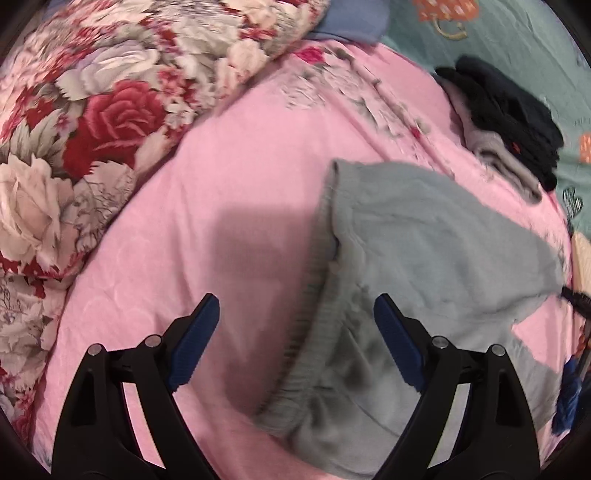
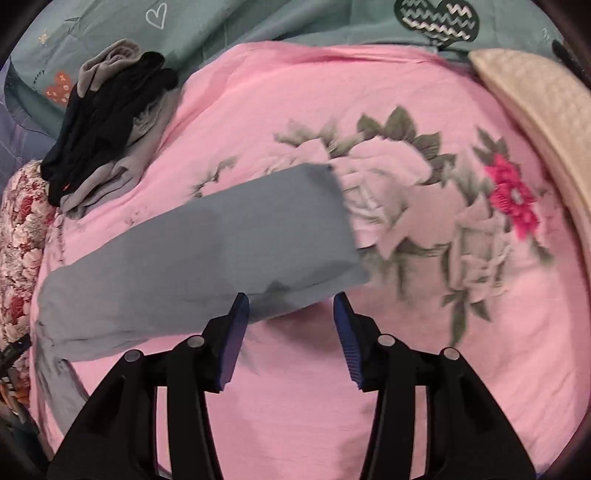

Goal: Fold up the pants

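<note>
Grey pants [image 1: 424, 258] lie flat on a pink floral blanket [image 1: 229, 206] covering a bed, seen from two handheld grippers poised over the fabric. In the left wrist view the ribbed waistband [image 1: 317, 288] runs down the middle of the frame, w/ the pants spreading off to the right. The left gripper [image 1: 295, 306] hangs over that waistband, its blue-padded fingers [image 1: 194, 343] spread wide apart and holding nothing. In the right wrist view a pant leg [image 2: 207, 254] stretches from lower left to centre, its hem end lying on the blanket's printed grey flower [image 2: 406, 206]. The right gripper [image 2: 291, 295] sits near the leg's lower edge, fingers [image 2: 234, 339] likewise well apart and empty; whether the left pad touches the cloth can't be told through the blur. A heap of dark and grey clothes [image 2: 107, 129] sits at the blanket's far edge, apart from the pants. A red-rose quilt [image 1: 92, 110] is bunched at left in the left view. A teal sheet [image 2: 258, 22] w/ heart prints shows beyond the blanket, and a cream pillow [image 2: 535, 110] lies at right.
</note>
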